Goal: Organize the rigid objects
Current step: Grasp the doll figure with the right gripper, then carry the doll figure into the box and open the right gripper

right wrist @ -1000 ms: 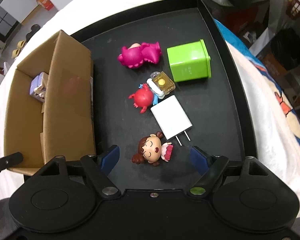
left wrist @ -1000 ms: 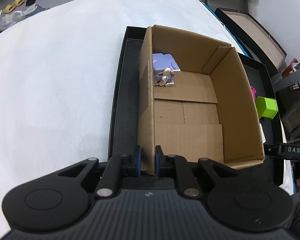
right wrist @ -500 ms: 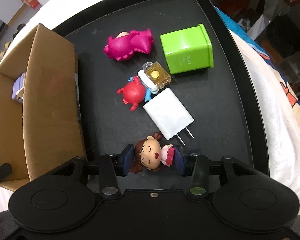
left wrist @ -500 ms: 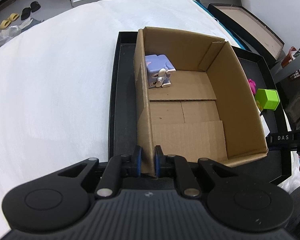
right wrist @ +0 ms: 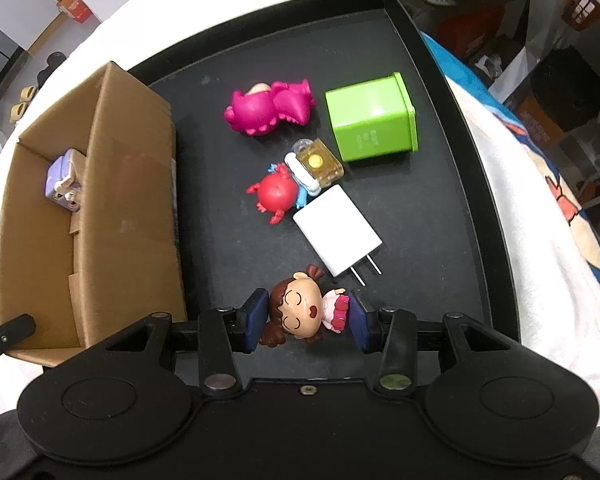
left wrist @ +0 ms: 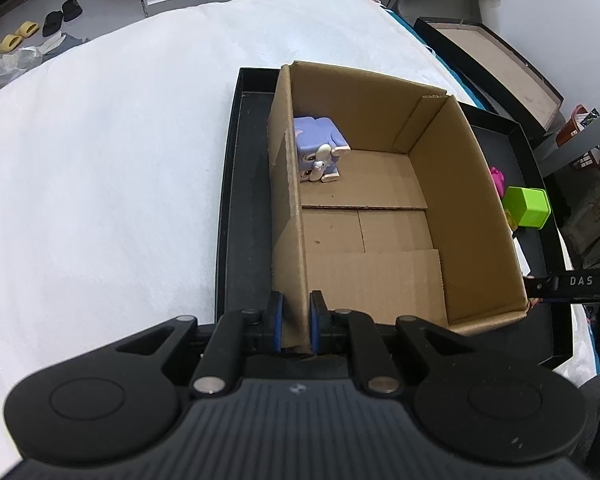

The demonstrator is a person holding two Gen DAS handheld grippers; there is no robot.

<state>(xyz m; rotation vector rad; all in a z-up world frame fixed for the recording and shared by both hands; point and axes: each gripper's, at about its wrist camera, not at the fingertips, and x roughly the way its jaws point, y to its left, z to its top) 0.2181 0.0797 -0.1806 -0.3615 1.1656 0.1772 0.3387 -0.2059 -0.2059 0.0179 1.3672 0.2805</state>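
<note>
My left gripper (left wrist: 296,326) is shut on the near left wall of an open cardboard box (left wrist: 472,216) that stands on a black tray (left wrist: 230,216). A purple figure (left wrist: 318,148) lies in the box's far left corner; it also shows in the right wrist view (right wrist: 64,178). My right gripper (right wrist: 306,318) is shut on a brown-haired girl figurine (right wrist: 300,312) at the tray's near edge. On the tray (right wrist: 440,220) lie a white charger (right wrist: 336,236), a red crab toy (right wrist: 276,194), a yellow clear piece (right wrist: 318,162), a magenta toy (right wrist: 270,108) and a green cube (right wrist: 370,118).
The tray rests on a white cloth (left wrist: 100,168). The box (right wrist: 124,216) stands left of the toys in the right wrist view. Another framed tray (left wrist: 496,60) lies beyond the bed at the right. Shoes (left wrist: 40,28) are on the floor far left.
My right gripper moved forward and closed its fingers on the girl figurine. My left gripper kept its hold on the box wall; the view shifted slightly.
</note>
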